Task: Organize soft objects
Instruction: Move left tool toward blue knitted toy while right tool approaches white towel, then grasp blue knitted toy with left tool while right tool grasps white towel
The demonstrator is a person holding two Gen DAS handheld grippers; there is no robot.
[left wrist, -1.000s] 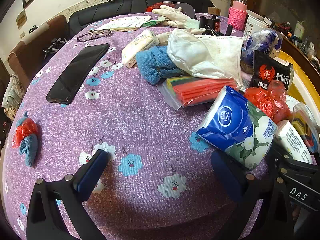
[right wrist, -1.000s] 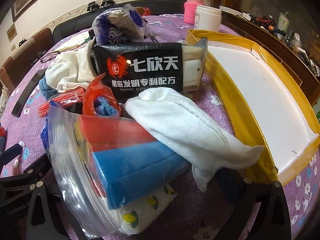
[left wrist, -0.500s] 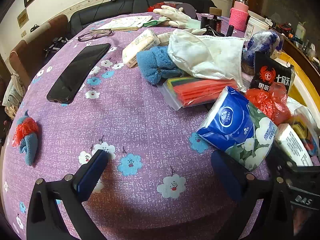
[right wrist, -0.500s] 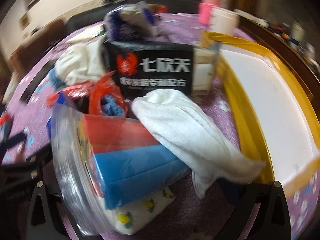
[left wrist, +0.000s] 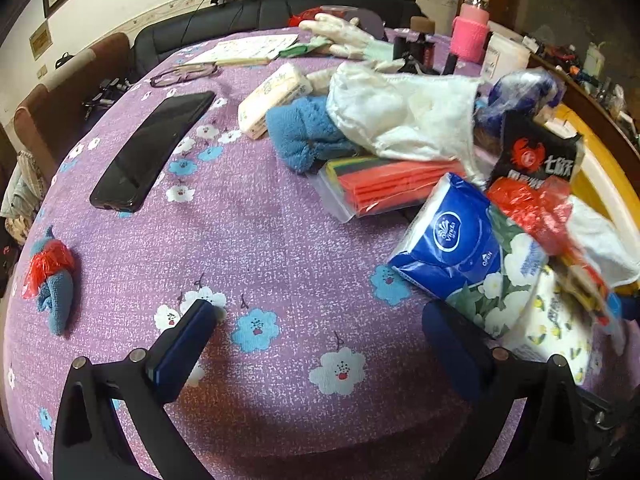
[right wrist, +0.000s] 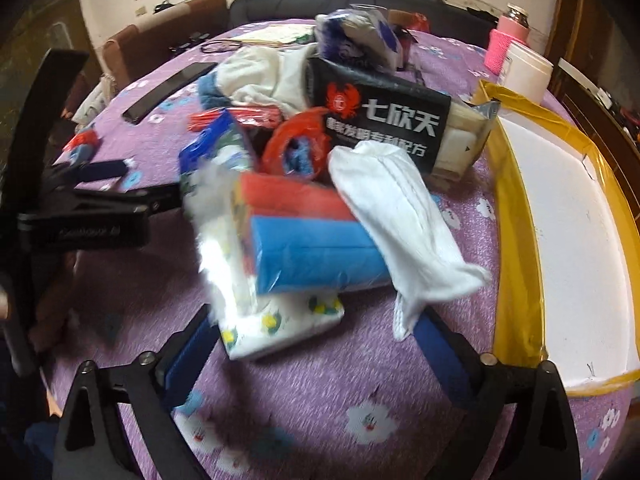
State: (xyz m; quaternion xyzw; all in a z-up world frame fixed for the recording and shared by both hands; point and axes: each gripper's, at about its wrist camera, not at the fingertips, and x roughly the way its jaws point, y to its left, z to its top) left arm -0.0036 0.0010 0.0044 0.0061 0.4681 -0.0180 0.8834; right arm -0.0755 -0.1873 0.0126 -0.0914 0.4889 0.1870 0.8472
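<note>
A heap of soft things lies on the purple flowered tablecloth [left wrist: 248,240]: a blue tissue pack [left wrist: 460,240], a bagged set of red sponges [left wrist: 384,188], a blue cloth [left wrist: 300,140] and a white cloth [left wrist: 404,116]. In the right wrist view a clear bag with red and blue sponges [right wrist: 308,244] lies on a lemon-print tissue pack [right wrist: 280,328], under a white towel [right wrist: 400,220]. My left gripper [left wrist: 320,324] is open and empty beside the blue tissue pack. My right gripper [right wrist: 316,336] is open just in front of the lemon pack.
A yellow-rimmed tray [right wrist: 516,240] with a white floor lies right of the heap. A black crab-print pack [right wrist: 380,120], a red plastic bag [right wrist: 300,148], a phone [left wrist: 156,148], glasses [left wrist: 184,76], a small blue-and-red cloth [left wrist: 52,280] and a pink bottle [left wrist: 472,28] stand around.
My right gripper has pulled back and swung left; the heap now sits farther from it and the left gripper shows at its left. The left view has barely shifted.
</note>
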